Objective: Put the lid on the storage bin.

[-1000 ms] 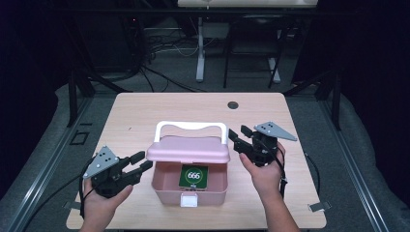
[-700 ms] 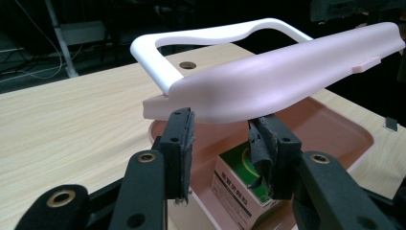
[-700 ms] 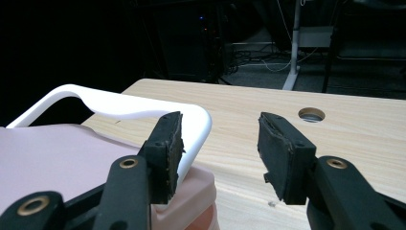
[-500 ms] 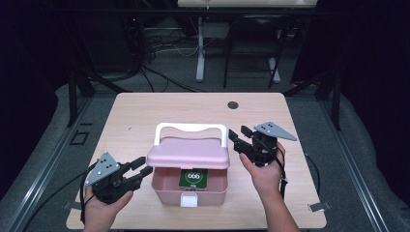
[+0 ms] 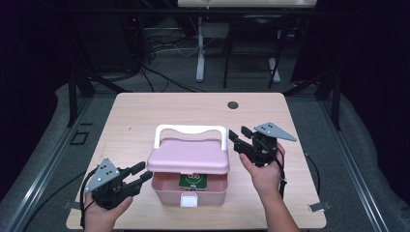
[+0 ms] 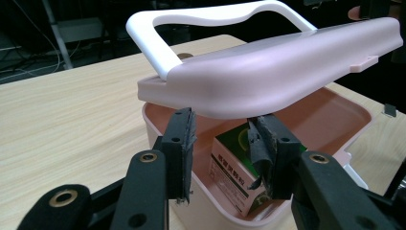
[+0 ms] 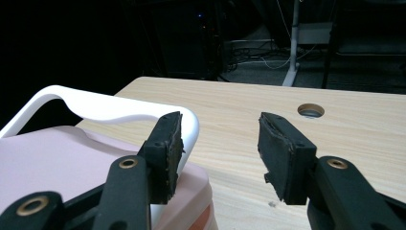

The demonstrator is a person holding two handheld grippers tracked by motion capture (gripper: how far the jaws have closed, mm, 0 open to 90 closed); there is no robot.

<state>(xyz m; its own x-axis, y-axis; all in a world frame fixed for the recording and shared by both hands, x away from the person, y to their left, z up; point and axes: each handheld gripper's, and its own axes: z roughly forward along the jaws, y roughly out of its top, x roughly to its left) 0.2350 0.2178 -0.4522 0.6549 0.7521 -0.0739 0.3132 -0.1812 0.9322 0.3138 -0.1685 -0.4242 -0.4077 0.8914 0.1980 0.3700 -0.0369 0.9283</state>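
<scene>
L claw (image 6: pixel 222 143) apart under pink lid (image 6: pixel 287 67) edge (box (image 5: pixel 189 189) ajar), gripping nothing; R claw (image 7: pixel 220 143) apart by white handle (image 7: pixel 103 108).

Held the left gripper (image 5: pixel 141 172) low at the near left, cradled from below in the left hand (image 5: pixel 104 212), with the forearm entering from the near edge. Pointed its jaws rightward and slightly away, tipped a little upward. Set them apart, with a clear gap between the worn pads (image 6: pixel 184 139) and nothing pinched. Held the right gripper (image 5: pixel 238 137) farther out on the right, grasped by the right hand (image 5: pixel 263 176), wrist nearly straight, forearm running back to the near edge. Pointed those jaws leftward, roughly level. Spread them wide too, clamping nothing. Trailed a cable from each gripper.
</scene>
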